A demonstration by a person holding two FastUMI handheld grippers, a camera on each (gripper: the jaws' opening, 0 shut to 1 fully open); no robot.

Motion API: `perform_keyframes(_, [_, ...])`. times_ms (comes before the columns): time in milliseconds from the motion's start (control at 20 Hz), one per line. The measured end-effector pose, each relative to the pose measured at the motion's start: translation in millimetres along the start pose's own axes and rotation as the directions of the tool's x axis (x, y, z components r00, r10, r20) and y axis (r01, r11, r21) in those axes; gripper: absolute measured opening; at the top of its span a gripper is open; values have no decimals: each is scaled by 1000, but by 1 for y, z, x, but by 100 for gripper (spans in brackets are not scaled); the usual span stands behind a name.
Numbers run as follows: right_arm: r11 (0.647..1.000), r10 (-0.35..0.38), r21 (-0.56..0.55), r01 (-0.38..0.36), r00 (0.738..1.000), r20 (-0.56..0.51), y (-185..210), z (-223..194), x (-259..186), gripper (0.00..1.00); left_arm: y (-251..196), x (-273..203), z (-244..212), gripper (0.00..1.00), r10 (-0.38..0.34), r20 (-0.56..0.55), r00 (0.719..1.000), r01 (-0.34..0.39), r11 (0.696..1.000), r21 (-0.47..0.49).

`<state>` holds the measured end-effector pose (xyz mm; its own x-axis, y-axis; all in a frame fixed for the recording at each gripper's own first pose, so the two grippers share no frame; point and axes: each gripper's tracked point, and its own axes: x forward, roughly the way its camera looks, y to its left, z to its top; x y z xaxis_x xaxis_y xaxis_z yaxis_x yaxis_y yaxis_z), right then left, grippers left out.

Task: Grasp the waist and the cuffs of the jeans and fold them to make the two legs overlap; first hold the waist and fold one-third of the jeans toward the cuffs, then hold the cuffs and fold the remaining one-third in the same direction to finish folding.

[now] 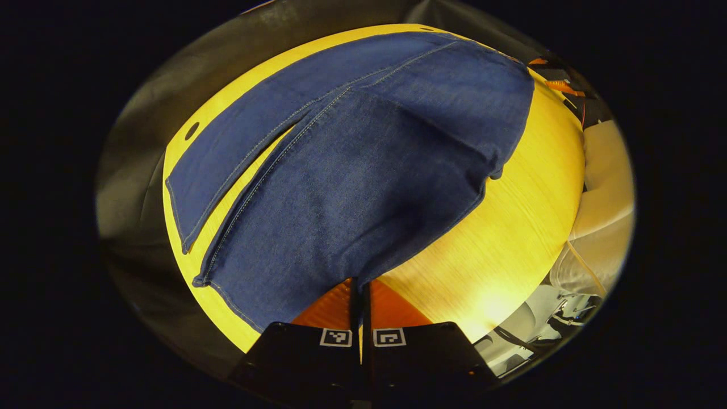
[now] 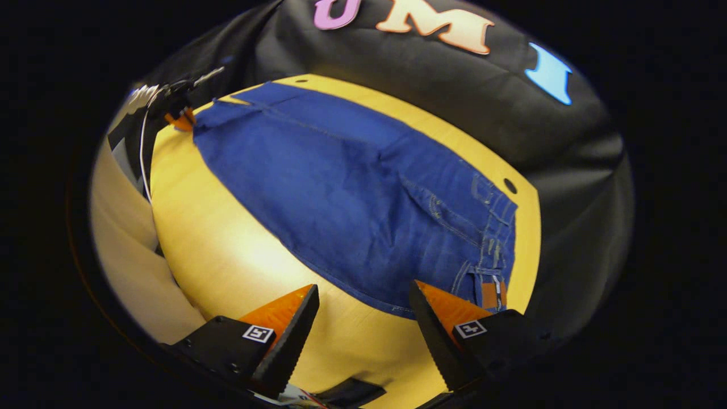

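Blue jeans point(image 1: 363, 170) lie across the yellow wooden table point(image 1: 511, 227), legs spread in a narrow V. In the left gripper view the near leg's cuff runs down to my left gripper point(image 1: 359, 287), whose fingers are pressed together on the cuff's edge. In the right gripper view the jeans point(image 2: 341, 193) stretch from the waist point(image 2: 494, 238), with belt loops and a pocket, at the right to the cuffs at the far left. My right gripper point(image 2: 363, 301) is open just short of the waist's near edge, holding nothing. The left gripper point(image 2: 179, 111) shows far off at the cuffs.
The black cloth wall point(image 2: 568, 170) rings the table's far side. A person's light sleeve point(image 2: 125, 238) and a white cable point(image 2: 143, 159) run along the table's left edge. Small dark holes point(image 2: 509, 185) mark the tabletop near the waist. Bare wood point(image 2: 238, 250) lies between jeans and near edge.
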<state>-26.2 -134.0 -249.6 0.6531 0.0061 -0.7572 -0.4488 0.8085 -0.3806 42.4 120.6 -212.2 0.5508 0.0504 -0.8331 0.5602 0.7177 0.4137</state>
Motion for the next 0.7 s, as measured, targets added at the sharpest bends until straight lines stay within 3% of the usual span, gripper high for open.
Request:
perform_keyframes(200, [996,77,-47,-82,993,-88,0,-13,27,100,0,1,0,0,7,2,1000,-7,1000,0])
perform_keyframes(450, [983,182,41,-178,973,-143,5,-18,34,97,1,2,0,0,13,9,1000,-13,1000,3])
perform_keyframes(500, [983,185,34,-181,973,-139,3,-16,35,91,0,2,0,0,12,6,1000,-12,1000,4])
perform_keyframes(550, [983,184,34,-181,973,-142,2,-18,35,97,0,2,0,0,11,3,1000,-11,1000,5])
perform_keyframes(700, [984,178,33,-175,972,-156,4,-18,35,97,1,2,0,0,7,3,1000,-7,1000,7])
